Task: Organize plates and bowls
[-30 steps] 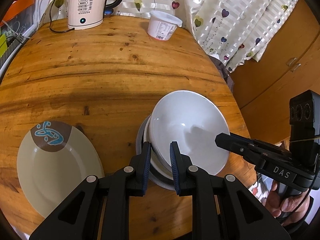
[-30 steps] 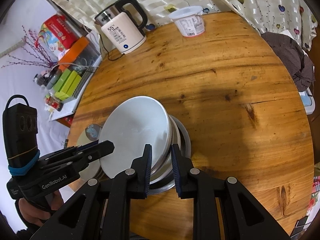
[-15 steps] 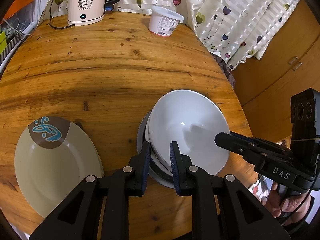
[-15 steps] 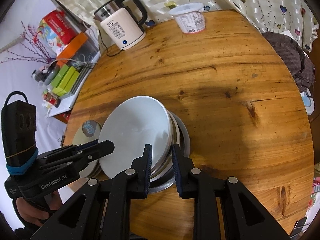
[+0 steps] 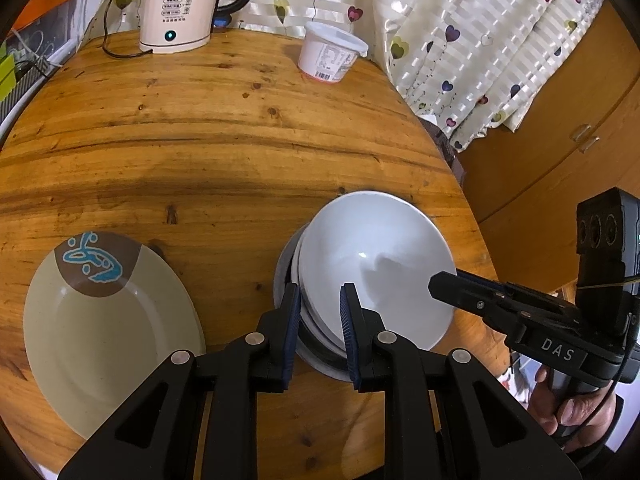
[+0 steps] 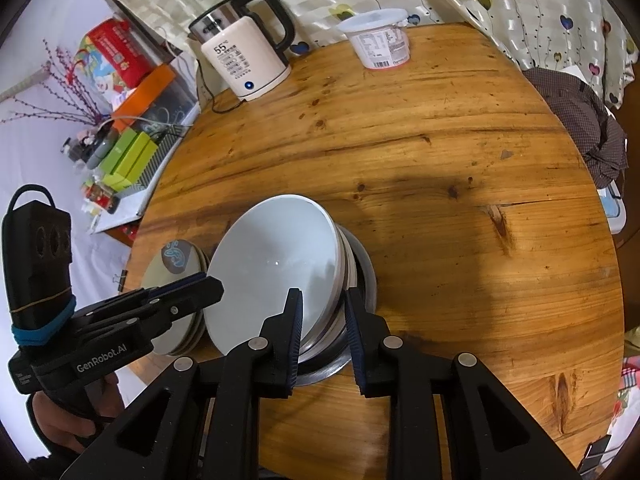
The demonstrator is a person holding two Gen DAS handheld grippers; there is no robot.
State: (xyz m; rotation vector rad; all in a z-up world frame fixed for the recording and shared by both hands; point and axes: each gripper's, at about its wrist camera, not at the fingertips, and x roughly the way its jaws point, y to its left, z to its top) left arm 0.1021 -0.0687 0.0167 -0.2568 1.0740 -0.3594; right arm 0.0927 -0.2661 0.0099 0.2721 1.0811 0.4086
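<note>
Right now my left gripper (image 5: 319,320) and right gripper (image 6: 323,320) each sit over a near edge of the stack of white bowls (image 5: 376,256), one from each side. On both, the fingers are drawn in on the stacked rims, one pad inside the top bowl and one outside. The stack is nested in a metal bowl (image 5: 320,364) on the near right part of the table (image 5: 240,140). Just left of it, apart from the bowls, lies a cream plate (image 5: 112,332) with a brown and blue patch. Beyond that the round wooden top is bare until the far edge, where a white tub (image 5: 330,56) and a kettle (image 5: 180,8) stand. Behind them hangs a heart-patterned curtain (image 5: 460,40); a wooden cabinet (image 5: 560,120) is to the right, and green boxes (image 6: 128,156) are off the table's left side.
</note>
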